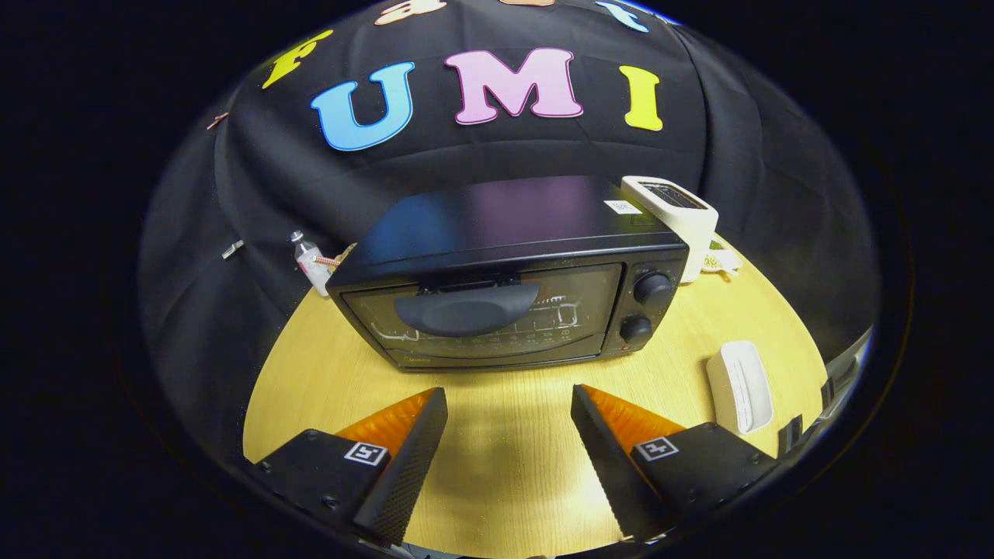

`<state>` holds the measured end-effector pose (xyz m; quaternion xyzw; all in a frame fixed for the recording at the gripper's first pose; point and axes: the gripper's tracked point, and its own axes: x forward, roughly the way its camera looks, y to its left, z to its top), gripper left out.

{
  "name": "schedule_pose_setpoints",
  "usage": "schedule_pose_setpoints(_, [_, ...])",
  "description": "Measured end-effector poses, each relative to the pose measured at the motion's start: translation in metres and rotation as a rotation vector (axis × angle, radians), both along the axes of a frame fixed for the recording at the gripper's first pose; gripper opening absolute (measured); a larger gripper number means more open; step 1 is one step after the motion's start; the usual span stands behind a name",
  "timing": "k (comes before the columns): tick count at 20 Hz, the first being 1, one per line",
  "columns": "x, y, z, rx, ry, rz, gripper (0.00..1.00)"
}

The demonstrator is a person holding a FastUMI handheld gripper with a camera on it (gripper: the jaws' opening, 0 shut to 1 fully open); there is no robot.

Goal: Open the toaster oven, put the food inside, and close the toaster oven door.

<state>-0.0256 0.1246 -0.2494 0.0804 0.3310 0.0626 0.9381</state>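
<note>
A black toaster oven [509, 268] stands on the wooden table [311, 365], just beyond my fingers. Its glass door [481, 318] is closed, with a dark curved handle [466, 307] across the upper part of the glass. Two round knobs [651, 287] sit on the right of its front. My gripper [509, 404] hovers in front of the oven, open, with nothing between the fingers. The orange-backed black fingers [411, 450] point at the oven's lower front edge, a short way off it.
A white pop-up toaster [675, 210] stands behind the oven's right rear corner. A white oblong object [742, 386] lies on the table to the right of my right finger. A small bottle [311, 264] stands left of the oven. Bare tabletop lies between the fingers and the oven.
</note>
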Motion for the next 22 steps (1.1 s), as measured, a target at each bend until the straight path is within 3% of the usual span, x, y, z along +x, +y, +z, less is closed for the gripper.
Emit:
schedule_pose_setpoints(12, [0.005,-0.054,0.075,-0.005,-0.170,-0.048,0.99])
schedule_pose_setpoints(22, [-0.006,-0.100,0.178,-0.029,-0.388,-0.068,0.99])
